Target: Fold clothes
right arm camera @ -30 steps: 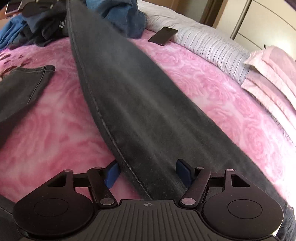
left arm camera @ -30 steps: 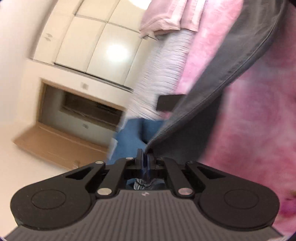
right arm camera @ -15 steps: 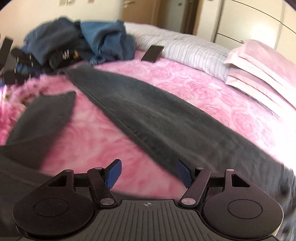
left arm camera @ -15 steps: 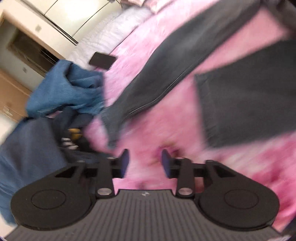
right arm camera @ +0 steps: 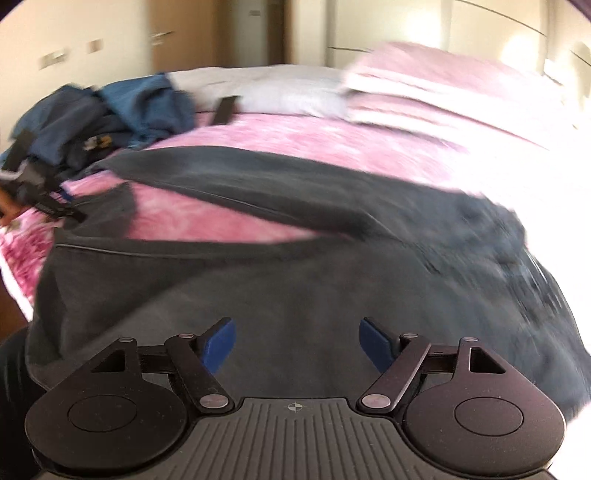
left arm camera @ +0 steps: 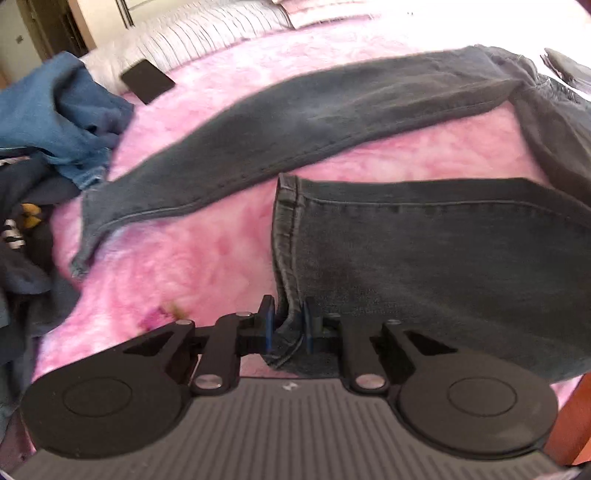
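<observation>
Dark grey jeans (left arm camera: 424, 251) lie spread on a pink blanket (left arm camera: 203, 258), legs apart. The far leg (left arm camera: 295, 129) runs diagonally toward the left. My left gripper (left arm camera: 288, 325) is shut on the hem corner of the near leg, with the fabric bunched between its blue pads. In the right wrist view the jeans (right arm camera: 295, 277) fill the foreground. My right gripper (right arm camera: 297, 341) is open just above the wide upper part, with nothing between its fingers. The right wrist view is blurred.
A pile of blue and dark clothes (left arm camera: 55, 122) sits at the left of the bed, with a black phone (left arm camera: 147, 81) beside it. A striped grey pillow (left arm camera: 207, 33) and pink pillows (right arm camera: 443, 85) lie at the head. Wardrobe doors stand behind.
My left gripper let go of the far leg, swung down to the near leg's hem and shut on it. My right gripper stayed open and drew back over the jeans' upper part.
</observation>
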`<action>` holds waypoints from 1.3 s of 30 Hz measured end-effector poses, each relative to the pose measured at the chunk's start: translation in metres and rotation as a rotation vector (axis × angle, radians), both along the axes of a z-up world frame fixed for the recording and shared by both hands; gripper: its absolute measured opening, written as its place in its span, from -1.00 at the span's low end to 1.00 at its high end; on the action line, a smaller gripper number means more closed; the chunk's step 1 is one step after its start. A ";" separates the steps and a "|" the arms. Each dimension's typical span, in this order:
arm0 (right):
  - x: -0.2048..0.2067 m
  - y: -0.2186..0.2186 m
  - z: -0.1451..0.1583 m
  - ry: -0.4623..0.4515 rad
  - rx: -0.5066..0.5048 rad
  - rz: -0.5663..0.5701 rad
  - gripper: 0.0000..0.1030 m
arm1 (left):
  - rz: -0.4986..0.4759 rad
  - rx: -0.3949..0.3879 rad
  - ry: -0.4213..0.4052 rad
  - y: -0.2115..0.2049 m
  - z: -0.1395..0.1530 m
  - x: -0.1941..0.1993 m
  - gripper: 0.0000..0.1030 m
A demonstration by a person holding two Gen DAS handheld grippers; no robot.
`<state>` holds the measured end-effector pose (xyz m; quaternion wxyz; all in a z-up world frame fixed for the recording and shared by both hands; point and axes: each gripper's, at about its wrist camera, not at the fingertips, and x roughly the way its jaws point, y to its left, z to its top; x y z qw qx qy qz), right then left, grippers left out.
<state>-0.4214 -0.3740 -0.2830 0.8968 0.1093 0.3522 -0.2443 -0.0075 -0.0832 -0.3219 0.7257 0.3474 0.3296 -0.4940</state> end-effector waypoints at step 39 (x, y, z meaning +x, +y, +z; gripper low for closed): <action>0.189 0.038 -0.006 -0.038 0.152 0.713 0.49 | -0.273 0.157 -0.004 0.023 -0.002 0.036 0.32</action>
